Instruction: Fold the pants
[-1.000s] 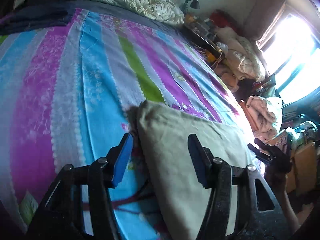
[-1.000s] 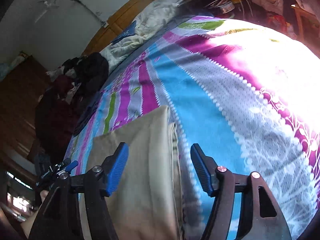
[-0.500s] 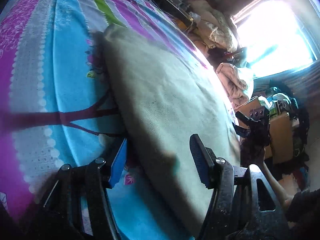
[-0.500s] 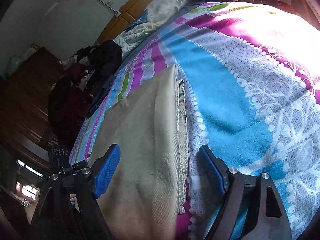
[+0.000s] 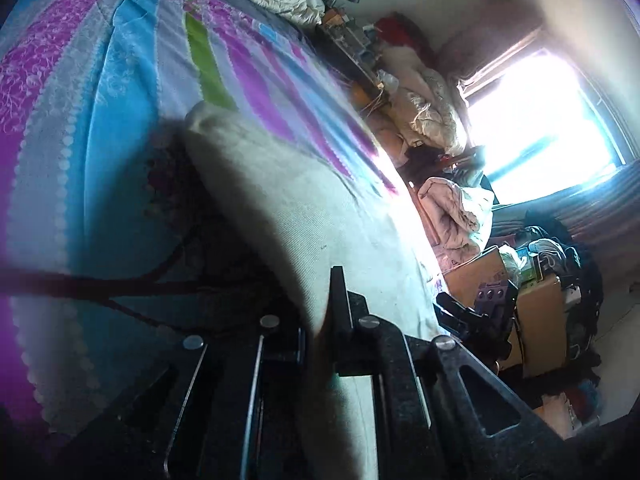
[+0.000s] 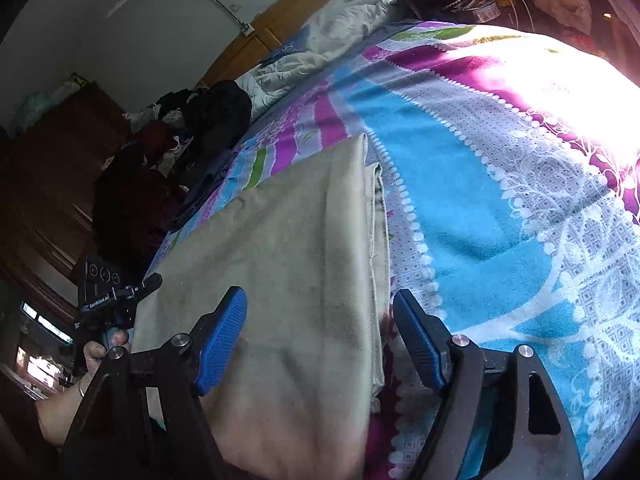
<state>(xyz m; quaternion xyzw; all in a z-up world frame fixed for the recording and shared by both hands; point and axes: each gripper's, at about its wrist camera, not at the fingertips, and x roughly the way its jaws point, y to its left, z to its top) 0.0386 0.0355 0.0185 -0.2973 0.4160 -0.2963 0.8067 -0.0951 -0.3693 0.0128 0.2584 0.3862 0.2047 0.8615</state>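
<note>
The folded beige woven-cloth pants (image 6: 288, 280) lie flat on the striped bedspread of blue, magenta, grey and green (image 6: 480, 208), filling the lower centre of the right wrist view. Their top layer is smooth and plain, with a faint dark smudge near the middle, and along the right side a second, narrower layer with a stitched hem shows from under the upper one. The far edge runs straight across towards the upper middle of the frame.

The right gripper (image 6: 320, 340) with its blue ribbed pads hovers over the near end of the pants, jaws spread wide, one pad above the cloth and the other above the bedspread just beside the hem.

In the left wrist view the pants (image 5: 304, 216) run from the centre down to the bottom, their near edge lifted into a curved fold with shadow beneath. The left gripper (image 5: 320, 320) has its black jaws pressed together on this edge (the cloth passes between them). At the lower left of the right wrist view a hand (image 6: 96, 354) holds that gripper.
</note>
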